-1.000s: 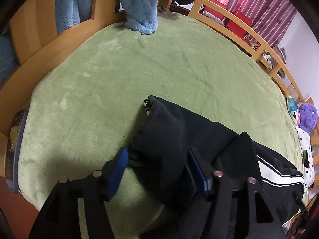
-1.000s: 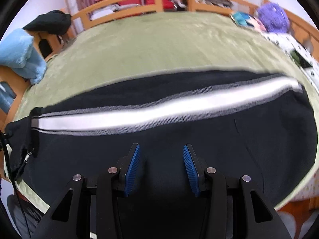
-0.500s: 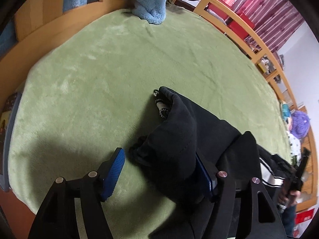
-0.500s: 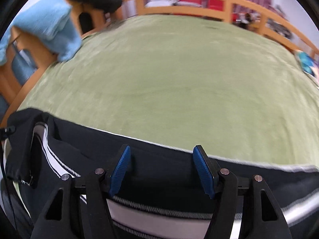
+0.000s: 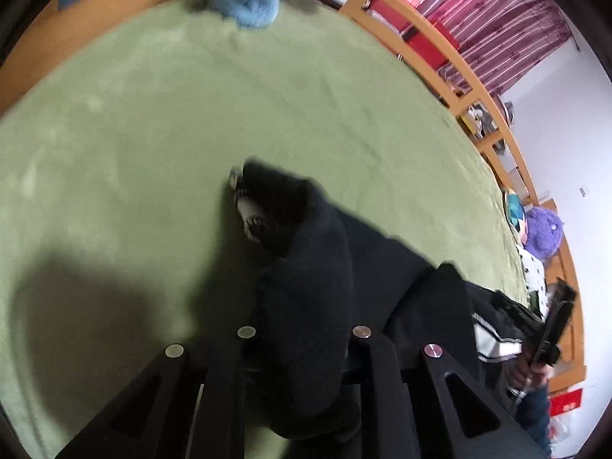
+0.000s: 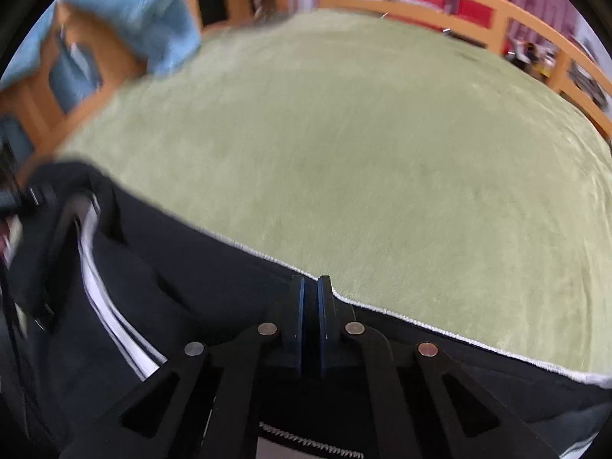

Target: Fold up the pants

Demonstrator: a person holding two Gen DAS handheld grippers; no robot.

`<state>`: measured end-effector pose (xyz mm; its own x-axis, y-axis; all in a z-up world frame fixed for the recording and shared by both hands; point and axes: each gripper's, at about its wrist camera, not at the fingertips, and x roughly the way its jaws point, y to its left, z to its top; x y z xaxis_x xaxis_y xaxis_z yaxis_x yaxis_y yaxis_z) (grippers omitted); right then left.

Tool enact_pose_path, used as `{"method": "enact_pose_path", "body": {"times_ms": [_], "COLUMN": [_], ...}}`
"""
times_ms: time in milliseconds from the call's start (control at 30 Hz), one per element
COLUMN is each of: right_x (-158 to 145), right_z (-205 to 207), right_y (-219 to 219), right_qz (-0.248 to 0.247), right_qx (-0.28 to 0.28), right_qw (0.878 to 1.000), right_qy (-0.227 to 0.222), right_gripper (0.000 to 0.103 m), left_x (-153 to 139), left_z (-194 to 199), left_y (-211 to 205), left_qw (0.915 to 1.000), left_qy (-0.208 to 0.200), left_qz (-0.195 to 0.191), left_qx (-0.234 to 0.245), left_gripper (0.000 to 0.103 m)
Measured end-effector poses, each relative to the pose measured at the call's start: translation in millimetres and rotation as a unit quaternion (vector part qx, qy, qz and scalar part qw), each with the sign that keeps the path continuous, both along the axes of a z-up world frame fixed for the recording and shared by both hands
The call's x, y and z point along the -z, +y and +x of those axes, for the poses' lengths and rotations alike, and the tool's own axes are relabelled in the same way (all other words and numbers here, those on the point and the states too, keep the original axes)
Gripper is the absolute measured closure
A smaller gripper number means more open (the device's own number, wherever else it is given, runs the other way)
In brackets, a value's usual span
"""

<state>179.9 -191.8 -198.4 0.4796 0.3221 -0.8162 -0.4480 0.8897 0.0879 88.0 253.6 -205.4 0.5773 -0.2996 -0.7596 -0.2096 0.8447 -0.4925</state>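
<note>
Pants (image 5: 306, 306) lie along near edge of bed (image 5: 153, 134), bunched, no fold made yet. Both jaws just closed: left hand-held gripper (image 5: 302, 348) clamps waist bunch, right hand-held gripper (image 6: 310, 290) pinches far hem. Whole fold still to do.

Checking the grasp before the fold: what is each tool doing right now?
Left tool: shut on the pants, bunched end.
Right tool: shut on the pants' edge.

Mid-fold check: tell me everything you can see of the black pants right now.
The black pants look like soft fleece with a white side stripe and white-stitched edge. They lie crumpled along the near side of the green blanket. The left gripper has just closed on a bunched end, near a toothed drawcord; the right gripper has just closed, pinching the far edge.
</note>
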Motion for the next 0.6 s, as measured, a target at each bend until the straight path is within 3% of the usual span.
{"method": "enact_pose_path", "body": {"times_ms": [67, 167, 233, 300, 400, 467, 533, 600], "right_x": [-23.3, -66.3, -89.1, -99.0, -84.9, -59.3, -34.8, -8.0], "right_z": [0.7, 15.9, 37.3, 48.5, 42.6, 26.3, 19.4, 11.8], "right_y": [-11.8, -31.4, -54.9, -56.6, -34.0, -22.9, -19.8, -14.6], "right_qz": [0.031, 0.000, 0.065, 0.052, 0.018, -0.002, 0.004, -0.004], "right_qx": [0.021, 0.106, 0.115, 0.124, 0.064, 0.030, 0.009, -0.009], "right_qw": [0.999, 0.989, 0.987, 0.987, 0.996, 0.999, 1.000, 1.000], "right_qy": [-0.019, -0.100, -0.087, -0.085, -0.064, -0.042, -0.010, 0.023], "right_gripper": [0.103, 0.103, 0.103, 0.103, 0.099, 0.089, 0.069, 0.064], "left_x": [-21.9, -49.6, -52.5, -43.9, -17.8, -3.9, 2.4, 3.8], "left_z": [2.7, 5.9, 6.5, 5.6, -1.5, -11.2, -21.9, -29.6], "left_y": [-3.9, -4.3, -8.3, -8.8, 4.4, 13.5, 17.5, 19.9], "left_qw": [0.9995, 0.9978, 0.9989, 0.9996, 0.9988, 0.9976, 0.9979, 0.9985], "left_qy": [-0.028, -0.051, -0.044, -0.014, 0.033, 0.045, 0.041, 0.033], "left_qz": [-0.007, -0.043, -0.017, 0.020, 0.009, 0.011, 0.006, 0.001], "left_qx": [0.009, 0.007, 0.001, -0.013, -0.037, -0.051, -0.051, -0.043], "left_gripper": [0.088, 0.087, 0.085, 0.080, 0.068, 0.055, 0.043, 0.042]}}
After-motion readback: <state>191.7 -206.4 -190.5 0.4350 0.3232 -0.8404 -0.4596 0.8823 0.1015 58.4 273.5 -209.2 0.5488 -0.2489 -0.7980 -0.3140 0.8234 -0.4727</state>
